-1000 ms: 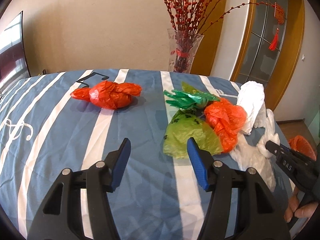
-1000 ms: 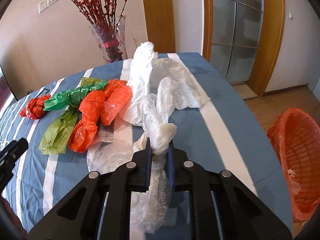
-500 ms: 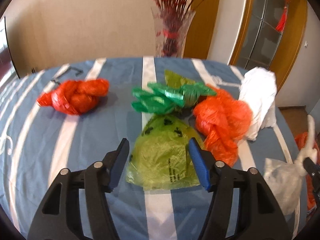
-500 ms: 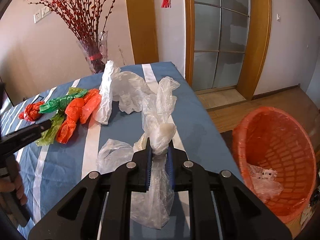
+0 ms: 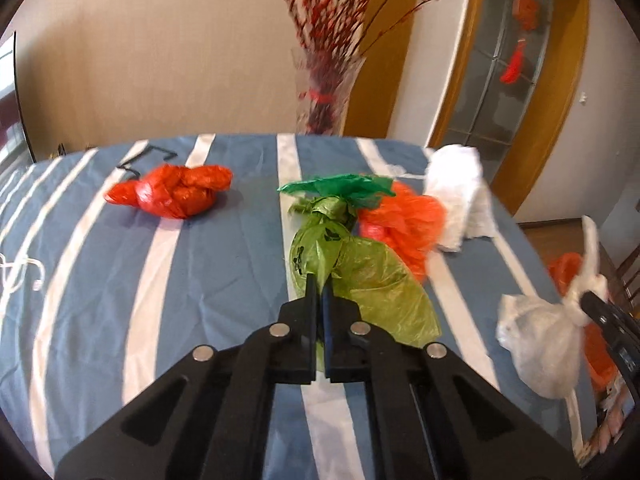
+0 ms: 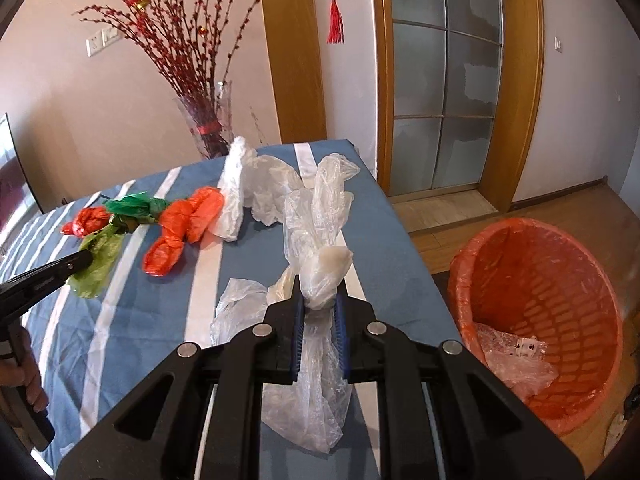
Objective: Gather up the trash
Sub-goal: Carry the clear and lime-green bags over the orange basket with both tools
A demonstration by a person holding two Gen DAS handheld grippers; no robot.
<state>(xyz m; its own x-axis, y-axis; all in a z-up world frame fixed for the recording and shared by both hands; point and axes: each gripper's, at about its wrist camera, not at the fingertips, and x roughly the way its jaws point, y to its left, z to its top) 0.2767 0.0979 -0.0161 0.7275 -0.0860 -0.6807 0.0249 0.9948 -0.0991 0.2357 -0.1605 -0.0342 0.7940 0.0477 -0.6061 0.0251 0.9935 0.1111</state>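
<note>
A: The left gripper (image 5: 319, 286) has just snapped its jaws together. A moment ago they stood wide either side of the light green bag (image 5: 362, 276), and now they pinch a fold of it.

B: And the right gripper (image 6: 318, 300) has swung away from the pile, so the orange basket (image 6: 538, 312) shows in full beside it. It holds the clear plastic bag (image 6: 320, 248) as before, jaws narrow on the bunched middle.

A: That clear bag hangs above the edge of the table (image 6: 248, 264), its tail drooping under the jaws. The basket stands on the wooden floor just off the table's corner, with some crumpled plastic in its bottom.

B: The light green bag lies on the striped blue cloth (image 5: 224, 280), its knotted top touching the dark green bag (image 5: 340, 186) behind it.

A: An orange bag (image 5: 404, 220) sits right against it on the right, and a white bag (image 5: 460, 192) beyond that. A red bag (image 5: 172, 192) lies well apart on the left.

B: A glass vase (image 6: 210, 128) of red branches stands at the far end.
</note>
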